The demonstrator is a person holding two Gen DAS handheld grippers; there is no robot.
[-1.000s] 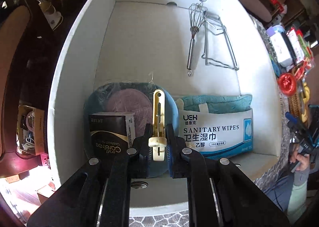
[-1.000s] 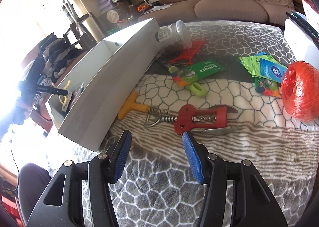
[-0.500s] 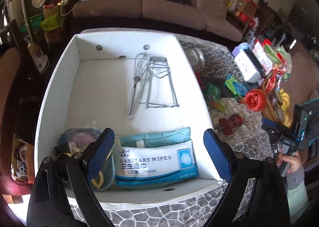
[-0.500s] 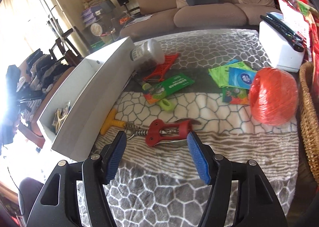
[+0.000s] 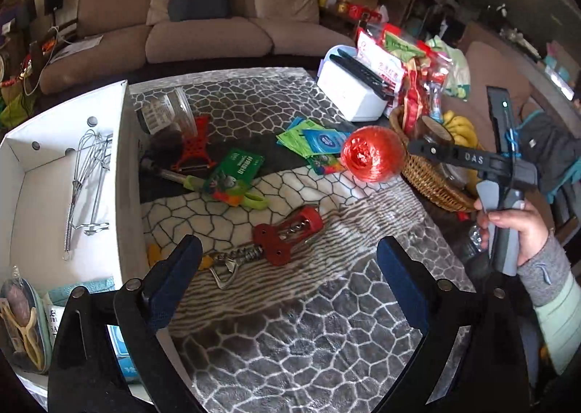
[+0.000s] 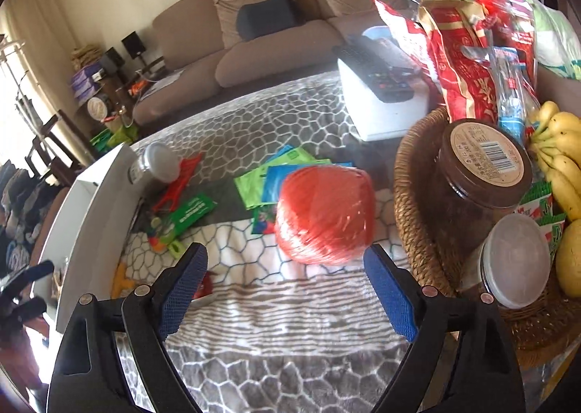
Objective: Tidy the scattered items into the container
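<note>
box: white cardboard box (image 5: 125, 173) at table's left edge; holds wire whisk (image 5: 78, 173), metal wire rack (image 5: 96, 195), teal pouch (image 5: 21, 322) with cream peeler (image 5: 25, 333), wipes pack, mostly hidden behind the left finger
basket: woven wicker basket (image 6: 410, 195) at right; holds brown jar (image 6: 479, 173), clear-lidded tub (image 6: 515, 260), bananas (image 6: 559, 158), red snack bags (image 6: 461, 60)
loose on table: red winged corkscrew (image 5: 287, 235), red twine ball (image 6: 323, 217), red plastic grid tool (image 5: 192, 144), green packet (image 5: 236, 173), green/blue sachets (image 5: 312, 140), clear jar on its side (image 5: 167, 115) touching box wall
change: 1 s ago left tongs gripped the cream peeler over the box; now peeler lies in the teal pouch, left view swung to the table
left gripper (image 5: 288, 271): jaws spread wide, nothing held, above corkscrew
right gripper (image 6: 287, 289): jaws spread wide, nothing held, twine ball just ahead between the tips
right hand (image 5: 515, 227): wrapped round grey handle, beside basket
</note>
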